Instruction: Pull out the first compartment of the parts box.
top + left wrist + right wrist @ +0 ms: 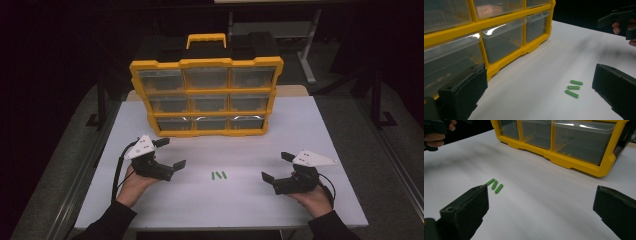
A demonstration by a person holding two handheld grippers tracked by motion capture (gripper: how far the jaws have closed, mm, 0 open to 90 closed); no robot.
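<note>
Your left hand-held gripper | jaws apart, empty | right hand-held gripper | same | green sticks between them on desk | risk: flat, may slip when pinched.

Organiser case: yellow frame and handle, clear drawers, black back. Three small sticks: bright green. Table: plain white. Left gripper and right gripper: black jaws, pale grey top plates. Sleeves: black
</note>
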